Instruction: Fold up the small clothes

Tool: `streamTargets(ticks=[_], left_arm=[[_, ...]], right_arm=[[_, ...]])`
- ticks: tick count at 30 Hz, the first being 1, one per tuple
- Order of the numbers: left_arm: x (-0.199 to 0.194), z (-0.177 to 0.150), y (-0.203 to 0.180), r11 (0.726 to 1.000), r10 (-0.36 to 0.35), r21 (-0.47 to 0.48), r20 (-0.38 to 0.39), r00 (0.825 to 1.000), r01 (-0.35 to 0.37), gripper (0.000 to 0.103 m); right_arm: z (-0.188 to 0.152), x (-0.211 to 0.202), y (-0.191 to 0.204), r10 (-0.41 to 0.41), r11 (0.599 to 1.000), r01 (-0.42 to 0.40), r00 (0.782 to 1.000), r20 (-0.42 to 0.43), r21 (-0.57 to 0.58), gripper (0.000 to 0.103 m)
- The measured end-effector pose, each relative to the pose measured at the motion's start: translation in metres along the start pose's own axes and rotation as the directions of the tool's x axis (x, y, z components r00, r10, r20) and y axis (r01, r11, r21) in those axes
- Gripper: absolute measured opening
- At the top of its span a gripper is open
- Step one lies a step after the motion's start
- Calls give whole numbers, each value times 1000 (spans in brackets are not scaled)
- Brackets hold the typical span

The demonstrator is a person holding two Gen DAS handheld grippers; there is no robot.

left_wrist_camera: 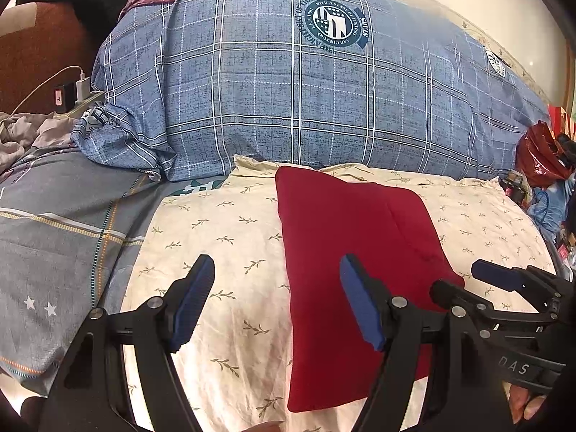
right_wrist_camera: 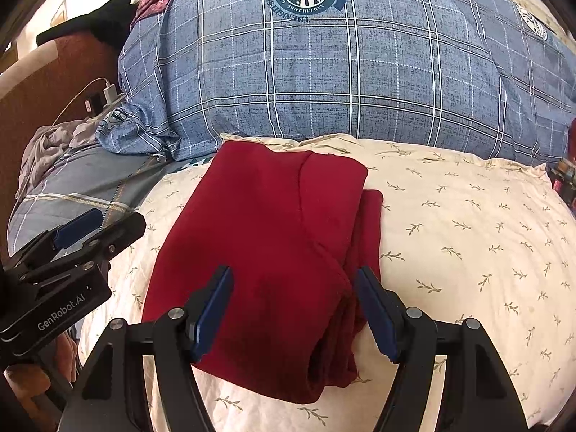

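A red garment lies folded into a long, layered bundle on the cream leaf-print pillow, its far end close to the big blue plaid quilt that rises behind the pillow. The right claw hangs over the near end of the garment with its jaws wide and nothing between the pads; the cloth lies under them, untouched. The left claw is also wide and empty, just beside the garment's left edge, above bare pillow.

The fold looks nearly done, but it is not tight. At the near right corner the layers bulge and a lower layer sticks out past the top one. A pinch there that catches only the top layer would likely peel the bundle open. The pillow is soft and rounded, so pressing down on the garment could make it slide or slump toward the pillow's edge.
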State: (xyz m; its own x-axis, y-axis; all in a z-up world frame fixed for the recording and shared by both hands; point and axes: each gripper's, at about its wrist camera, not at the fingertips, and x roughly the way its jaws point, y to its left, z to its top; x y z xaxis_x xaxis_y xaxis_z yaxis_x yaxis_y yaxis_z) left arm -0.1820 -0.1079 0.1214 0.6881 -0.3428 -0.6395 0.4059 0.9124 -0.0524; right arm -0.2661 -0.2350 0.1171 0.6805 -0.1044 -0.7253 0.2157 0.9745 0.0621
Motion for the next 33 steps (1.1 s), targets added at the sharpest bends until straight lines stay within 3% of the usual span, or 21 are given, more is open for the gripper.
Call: streamTargets(ticks=[33], left_arm=[[4,3,-1,1000,21,17,3,1000,-21,72]], right_arm=[[4,9,3,21,1000,-21,999,-25,4,72]])
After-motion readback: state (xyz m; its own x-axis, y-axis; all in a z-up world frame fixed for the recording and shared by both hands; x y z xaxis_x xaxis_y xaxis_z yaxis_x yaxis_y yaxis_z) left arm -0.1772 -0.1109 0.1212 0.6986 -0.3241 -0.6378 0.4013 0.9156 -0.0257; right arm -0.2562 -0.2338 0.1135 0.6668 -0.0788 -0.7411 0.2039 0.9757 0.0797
